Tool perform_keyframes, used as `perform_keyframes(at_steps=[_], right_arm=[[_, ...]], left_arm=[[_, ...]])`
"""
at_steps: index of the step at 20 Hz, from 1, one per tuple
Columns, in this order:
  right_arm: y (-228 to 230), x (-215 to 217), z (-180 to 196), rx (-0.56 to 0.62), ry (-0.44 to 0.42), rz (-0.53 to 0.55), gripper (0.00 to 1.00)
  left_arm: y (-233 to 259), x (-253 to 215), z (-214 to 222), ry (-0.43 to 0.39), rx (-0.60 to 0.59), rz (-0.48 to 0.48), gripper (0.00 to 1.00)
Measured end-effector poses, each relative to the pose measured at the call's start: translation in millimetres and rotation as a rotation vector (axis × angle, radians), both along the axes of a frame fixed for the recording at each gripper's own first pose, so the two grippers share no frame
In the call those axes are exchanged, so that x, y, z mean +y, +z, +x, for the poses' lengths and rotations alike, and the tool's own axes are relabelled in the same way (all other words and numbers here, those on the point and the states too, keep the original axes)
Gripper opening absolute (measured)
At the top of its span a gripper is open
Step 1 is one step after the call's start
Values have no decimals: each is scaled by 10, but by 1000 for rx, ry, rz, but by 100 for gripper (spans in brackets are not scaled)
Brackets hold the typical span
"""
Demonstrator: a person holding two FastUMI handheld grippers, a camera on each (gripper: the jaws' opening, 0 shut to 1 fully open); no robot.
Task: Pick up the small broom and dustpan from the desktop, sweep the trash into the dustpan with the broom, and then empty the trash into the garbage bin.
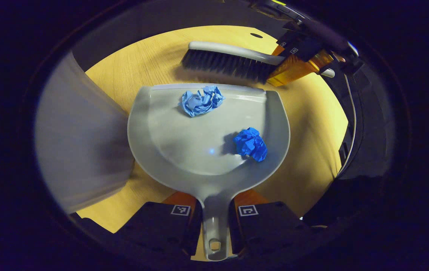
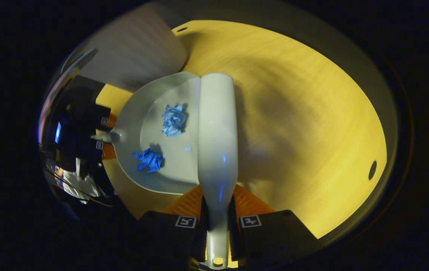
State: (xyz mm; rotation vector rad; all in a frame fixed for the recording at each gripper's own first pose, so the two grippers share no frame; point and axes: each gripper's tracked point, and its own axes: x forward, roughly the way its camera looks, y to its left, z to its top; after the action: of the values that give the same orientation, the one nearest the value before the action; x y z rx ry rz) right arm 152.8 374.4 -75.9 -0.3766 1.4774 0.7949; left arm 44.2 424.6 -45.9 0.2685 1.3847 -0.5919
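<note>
While I hold the rig over the wooden desktop (image 1: pixel 131 67), my left gripper (image 1: pixel 214 214) pinches the handle of the grey dustpan (image 1: pixel 184 131) — both fingers press against the handle's sides, low in the left gripper view. The dustpan lies flat on the desktop with its open lip pointing away from me. Two wads of trash rest inside it: a light blue paper ball (image 1: pixel 201 101) just behind the lip, and a dark blue paper ball (image 1: pixel 251 143) deeper in the pan, toward its right wall. The two wads lie apart and do not touch. Just beyond the lip I see the small broom (image 1: pixel 233 60), its dark bristles pointing down at the desktop and running parallel to the lip. My right gripper (image 2: pixel 216 222) clamps the broom's pale handle between both fingers, as seen at the bottom of the right gripper view, where the broom's back (image 2: pixel 216 128) runs straight ahead. In that view the dustpan (image 2: pixel 177 162) lies to the left of the broom, with the light blue ball (image 2: pixel 173 119) near the broom head and the dark blue ball (image 2: pixel 148 160) closer to the pan's handle. A pale grey, blurred surface (image 1: pixel 82 143) stands beside the dustpan's left side — I cannot tell what it is.
</note>
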Motion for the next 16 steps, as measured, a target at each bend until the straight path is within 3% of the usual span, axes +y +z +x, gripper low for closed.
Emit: perform_keyframes(at_steps=[3,7,10,13,16], right_arm=[[48,-152,283,-47,-105,14,28],[54,-402,678,-93,-251,79,28],[56,-519,575,-149,-324,107,28],[95,-451,594,-188,-381,128,28],[165,-396,520,-269,-462,170,28]], left_arm=[[363,94,-129,-41,-48,0,30],[1227,203,-460,-87,-120,-36,30],[1955,446,-648,-94,-148,-88,29],[2556,1025,-590,-45,-176,-77,30],[2863,1751,-377,38,-212,41,30]])
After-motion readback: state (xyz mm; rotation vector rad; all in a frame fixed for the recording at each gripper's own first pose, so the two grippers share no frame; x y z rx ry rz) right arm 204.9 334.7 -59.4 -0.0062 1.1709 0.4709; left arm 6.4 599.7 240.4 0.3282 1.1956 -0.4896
